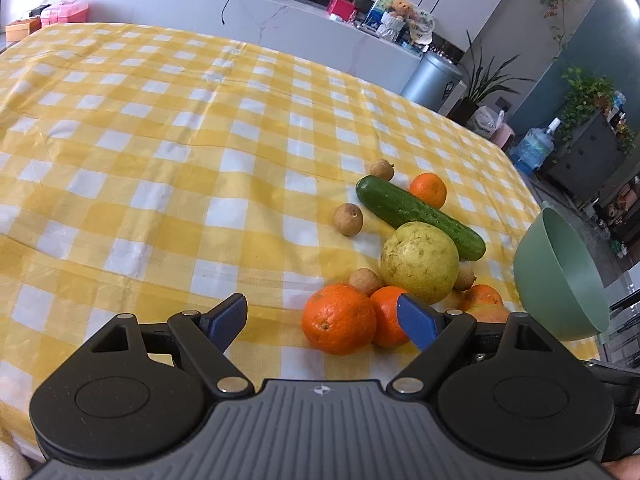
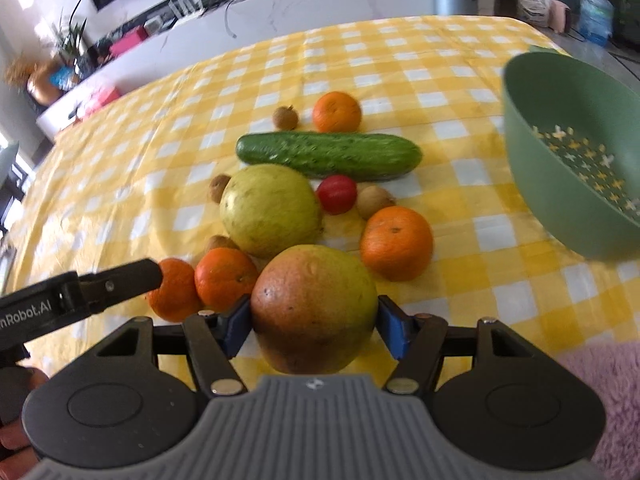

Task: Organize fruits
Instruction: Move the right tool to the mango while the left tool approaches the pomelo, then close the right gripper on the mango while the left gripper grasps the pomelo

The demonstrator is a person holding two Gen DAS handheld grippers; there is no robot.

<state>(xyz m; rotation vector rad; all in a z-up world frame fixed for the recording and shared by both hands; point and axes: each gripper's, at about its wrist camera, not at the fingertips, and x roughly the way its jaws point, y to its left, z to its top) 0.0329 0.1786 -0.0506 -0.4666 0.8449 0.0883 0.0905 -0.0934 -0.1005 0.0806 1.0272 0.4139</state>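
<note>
Fruit lies on the yellow checked tablecloth (image 1: 160, 184). My right gripper (image 2: 314, 324) is shut on a large red-green mango (image 2: 314, 308), blue pads on both its sides. Beyond it lie a pale green guava (image 2: 270, 210), several oranges (image 2: 396, 242), a cucumber (image 2: 328, 154), a red tomato (image 2: 337, 194) and small brown longans (image 2: 285, 117). My left gripper (image 1: 320, 320) is open and empty, just left of an orange (image 1: 338, 318); its finger (image 2: 120, 280) shows in the right wrist view. A green strainer bowl (image 2: 572, 160) sits at the right; it also shows in the left wrist view (image 1: 560, 280).
A white counter (image 1: 168, 4) with boxes and cables runs behind the table. A grey bin (image 1: 432, 80), plants and a water bottle (image 1: 534, 148) stand past the far right edge. A pink fuzzy sleeve (image 2: 600, 400) is at lower right.
</note>
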